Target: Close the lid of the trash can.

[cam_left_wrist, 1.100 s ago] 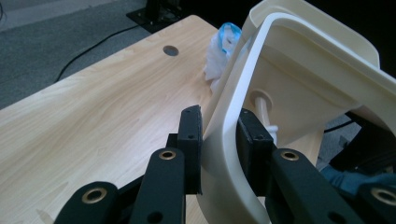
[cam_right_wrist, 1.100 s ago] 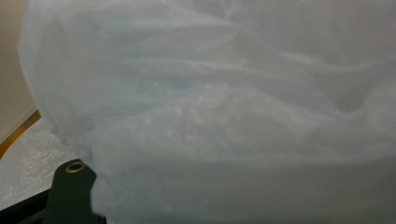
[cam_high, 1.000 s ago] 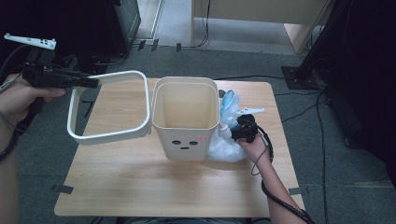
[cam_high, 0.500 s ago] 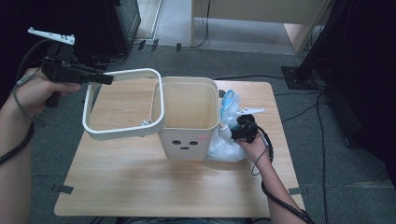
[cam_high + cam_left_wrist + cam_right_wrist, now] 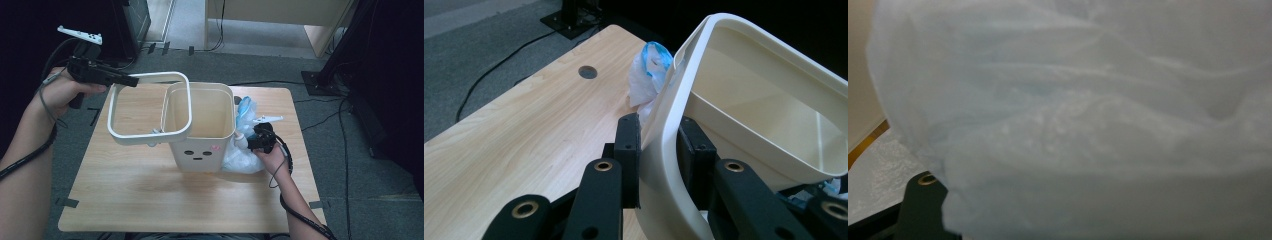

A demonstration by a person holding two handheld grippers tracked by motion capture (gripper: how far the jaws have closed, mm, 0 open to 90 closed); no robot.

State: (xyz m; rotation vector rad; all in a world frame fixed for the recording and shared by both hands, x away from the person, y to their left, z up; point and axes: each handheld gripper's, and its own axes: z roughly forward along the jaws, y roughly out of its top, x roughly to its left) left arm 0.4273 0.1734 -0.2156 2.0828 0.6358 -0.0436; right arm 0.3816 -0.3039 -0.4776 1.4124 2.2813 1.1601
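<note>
The left black two-jaw tool (image 5: 129,80) is a long, boxy matte body with a pistol-style handle, topped by a pale grey three-cornered plate (image 5: 80,35) on a short stalk. A thin grey cable (image 5: 46,131) trails back from its handle along the bare forearm, which wears no sleeve. In the left gripper view its jaws are flat black links joined by brass-ringed rivets (image 5: 601,165), each ending in a rectangular black pad (image 5: 628,145) with small screw dimples. The right black two-jaw tool (image 5: 248,142) is compact and rounded, with its own pale grey plate (image 5: 267,119) above and a dark cable (image 5: 295,212) looping back beside the bare forearm
</note>
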